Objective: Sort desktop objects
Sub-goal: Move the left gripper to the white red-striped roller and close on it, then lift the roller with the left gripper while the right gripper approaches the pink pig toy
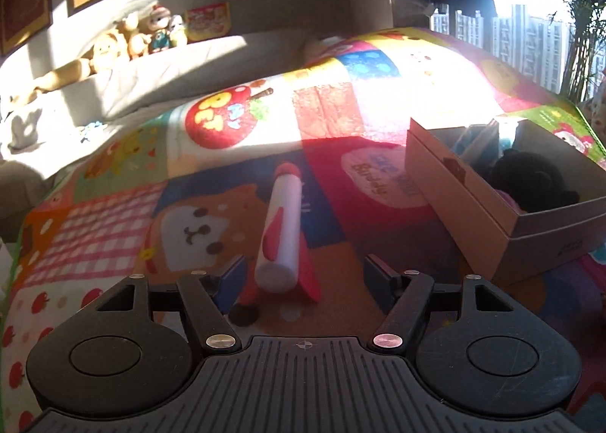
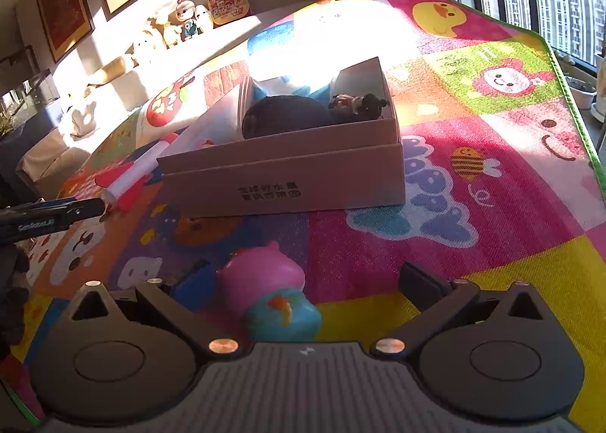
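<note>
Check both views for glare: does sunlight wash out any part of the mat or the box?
Left wrist view: sunlight bleaches the mat beyond the box. Right wrist view: glare whitens the mat behind the box and its far inner wall; nearer mat reads clearly.

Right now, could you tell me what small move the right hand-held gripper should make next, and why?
Probably close the right hand-held gripper on the pink toy: its jaws stand open with the toy lying between them, not gripped, and the cardboard box just ahead already holds other items.
</note>
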Motion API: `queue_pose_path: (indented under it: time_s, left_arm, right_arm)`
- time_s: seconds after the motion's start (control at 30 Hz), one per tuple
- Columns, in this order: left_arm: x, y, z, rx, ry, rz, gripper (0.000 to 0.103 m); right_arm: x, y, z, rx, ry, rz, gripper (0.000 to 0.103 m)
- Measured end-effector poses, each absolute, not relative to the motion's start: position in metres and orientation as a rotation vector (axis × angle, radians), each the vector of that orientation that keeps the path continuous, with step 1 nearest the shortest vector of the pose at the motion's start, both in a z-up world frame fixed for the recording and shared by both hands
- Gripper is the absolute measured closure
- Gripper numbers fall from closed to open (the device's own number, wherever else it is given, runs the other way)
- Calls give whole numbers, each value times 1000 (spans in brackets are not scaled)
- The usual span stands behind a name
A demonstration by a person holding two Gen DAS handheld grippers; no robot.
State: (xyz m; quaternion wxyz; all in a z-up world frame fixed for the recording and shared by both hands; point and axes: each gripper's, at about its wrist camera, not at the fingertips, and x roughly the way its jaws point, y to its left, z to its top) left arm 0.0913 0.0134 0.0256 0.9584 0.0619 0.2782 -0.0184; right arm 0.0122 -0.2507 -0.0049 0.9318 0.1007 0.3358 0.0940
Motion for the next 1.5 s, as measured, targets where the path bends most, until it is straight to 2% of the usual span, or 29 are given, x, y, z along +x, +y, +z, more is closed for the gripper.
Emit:
queue_pose_path:
  time_s: [0.07, 0.17, 0.3, 0.6, 0.67, 0.77, 0.8, 0.87, 0.93, 1.1, 1.5]
  left_arm:
    - [115, 12, 19, 157, 563, -4, 32]
    - [135, 15, 14, 134, 588, -9, 49]
    - [121, 14, 9, 146, 596, -28, 71]
    - [21, 9, 22, 85, 610, -147, 71]
    - [2, 2, 20, 78, 626, -202, 68]
    - [-12, -11, 14, 86, 649, -267, 56]
    - [-13, -14, 12, 88, 644, -271, 47]
    - [-10, -18, 10, 83, 632, -262, 40]
    - [-5, -18, 8, 69, 629, -248, 26]
    - [-7, -14, 9, 39, 603, -232, 5]
    - [-10, -4, 9, -24, 589, -163, 1]
  right_arm:
    - [12, -250, -5, 200, 688, 190, 0]
    - [13, -249, -5, 196, 689, 189, 0]
    - [13, -249, -5, 200, 686, 189, 0]
    - [14, -251, -6, 213, 682, 189, 0]
    - [15, -251, -6, 210, 685, 189, 0]
    - [16, -252, -6, 221, 685, 188, 0]
    - [16, -252, -6, 225, 686, 185, 0]
    - [17, -250, -6, 211, 691, 180, 0]
    - [18, -245, -6, 176, 704, 179, 0]
    - [17, -237, -5, 105, 723, 183, 0]
    - [-9, -223, 9, -96, 702, 110, 0]
